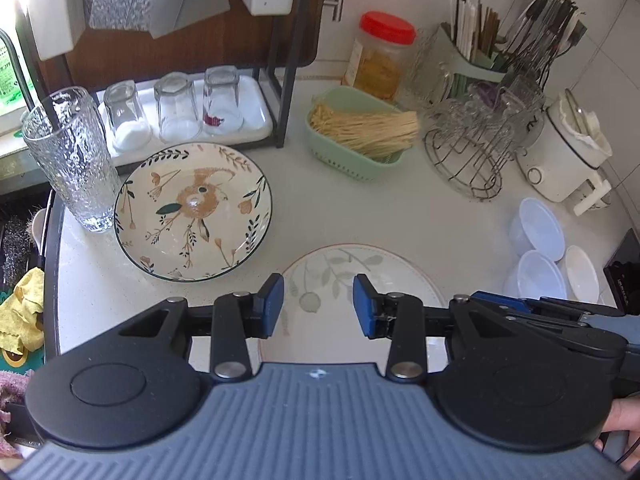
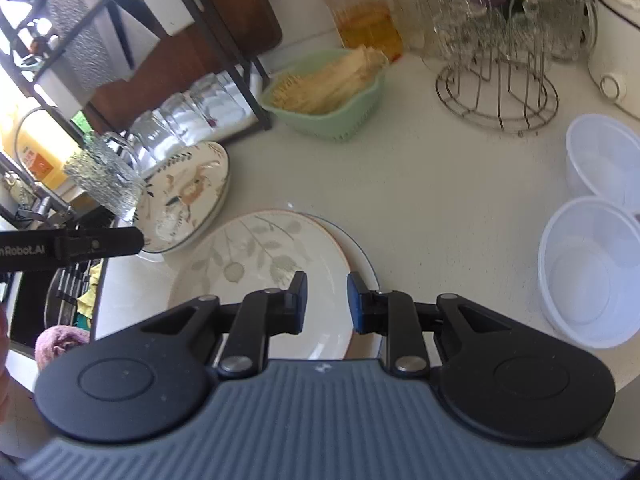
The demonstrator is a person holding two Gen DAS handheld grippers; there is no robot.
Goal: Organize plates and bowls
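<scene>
1. Plates first: both grippers hang over the pale leaf-print plate (image 1: 360, 276) at the near edge of the white counter (image 1: 360, 208), and neither one is holding anything.
2. Left gripper (image 1: 318, 304) has its blue pads (image 1: 272, 308) parted a modest way, nothing between them, just plate showing through the gap.
3. Right gripper (image 2: 327, 302) is narrower, jaws also empty. From its view the leaf plate sits stacked on another blue-rimmed plate (image 2: 366, 256).
4. Further left there's the rabbit-pattern deep plate (image 1: 194, 210), just beside a tall textured glass (image 1: 68, 156).
5. Off to the right, two clear plastic bowls (image 2: 592, 272) side by side.
6. Behind: green basket of noodles (image 1: 356, 132), wire cup rack (image 1: 464, 156), red-lid jar (image 1: 380, 56).
</scene>
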